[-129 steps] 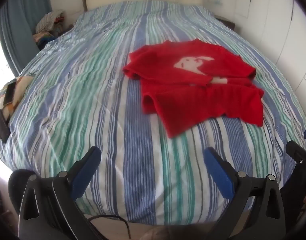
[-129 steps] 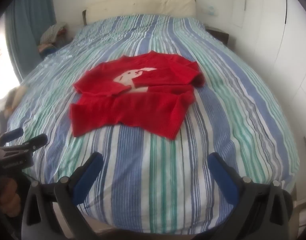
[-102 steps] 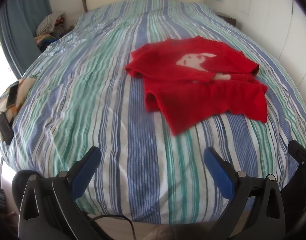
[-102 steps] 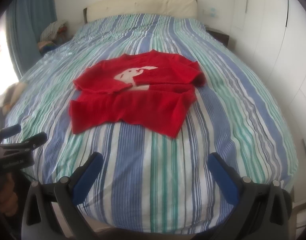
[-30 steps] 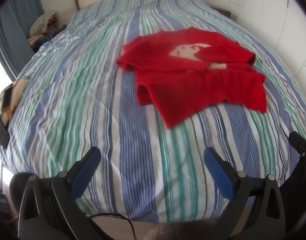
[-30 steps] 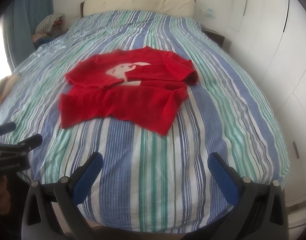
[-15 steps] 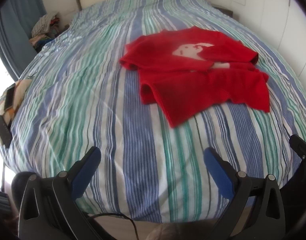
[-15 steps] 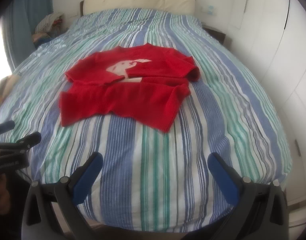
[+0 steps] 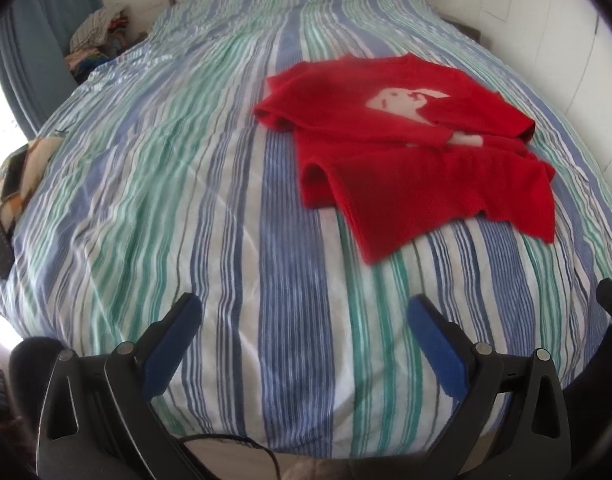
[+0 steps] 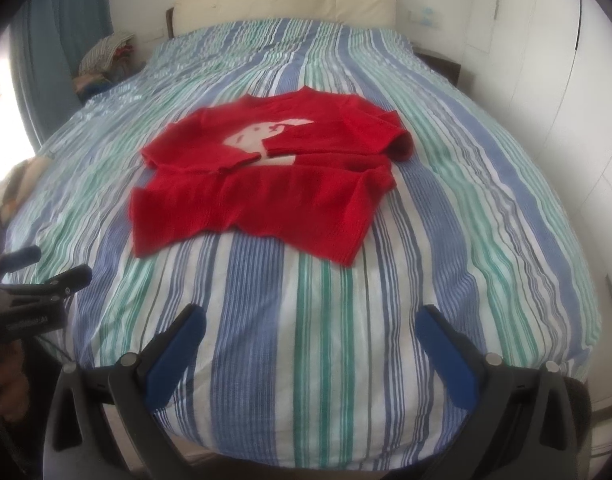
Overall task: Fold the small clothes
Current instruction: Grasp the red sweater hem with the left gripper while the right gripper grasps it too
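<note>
A red sweater (image 10: 262,184) lies flat on the striped bed cover (image 10: 326,320), approx mid-bed, nearer the foot than the headboard (image 10: 282,4). Neckline points toward the headboard, hem toward the foot edge, so collar-to-hem runs along the bed's length. Both sleeves are folded in across the chest, partly covering the pale animal motif (image 10: 262,136); folded like this, the sweater's long axis runs side to side across the bed. In the left wrist view it sits right of centre (image 9: 418,152).

Left gripper (image 9: 304,340) hangs over the foot edge w/ jaws spread wide, nothing between its blue pads. Right gripper (image 10: 310,344) is likewise wide apart and empty, well short of the hem. A pile of clothes (image 10: 106,60) sits beside the bed's far left corner.
</note>
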`<action>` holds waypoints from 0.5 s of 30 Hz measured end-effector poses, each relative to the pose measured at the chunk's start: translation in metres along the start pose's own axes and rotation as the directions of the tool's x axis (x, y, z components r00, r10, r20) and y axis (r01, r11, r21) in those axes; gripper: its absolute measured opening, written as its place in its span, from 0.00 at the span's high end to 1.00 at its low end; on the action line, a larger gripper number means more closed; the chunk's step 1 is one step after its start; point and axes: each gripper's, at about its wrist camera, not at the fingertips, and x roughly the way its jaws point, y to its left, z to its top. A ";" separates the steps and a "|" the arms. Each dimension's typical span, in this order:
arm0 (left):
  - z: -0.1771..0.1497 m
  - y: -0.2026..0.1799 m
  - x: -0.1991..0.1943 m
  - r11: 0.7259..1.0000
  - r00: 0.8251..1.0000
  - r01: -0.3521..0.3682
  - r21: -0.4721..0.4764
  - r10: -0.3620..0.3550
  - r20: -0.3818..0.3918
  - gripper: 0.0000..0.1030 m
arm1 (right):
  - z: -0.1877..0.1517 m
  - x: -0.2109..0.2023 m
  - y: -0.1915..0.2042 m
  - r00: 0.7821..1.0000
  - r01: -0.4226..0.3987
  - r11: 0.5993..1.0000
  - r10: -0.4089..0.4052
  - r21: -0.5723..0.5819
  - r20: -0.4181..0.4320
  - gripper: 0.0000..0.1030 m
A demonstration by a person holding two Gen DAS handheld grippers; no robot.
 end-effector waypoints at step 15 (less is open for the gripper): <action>0.041 -0.011 0.095 0.949 0.950 0.298 -0.107 -0.305 -0.062 0.83 | 0.031 0.141 -0.084 0.913 -0.395 0.859 0.407 0.326 0.034 0.56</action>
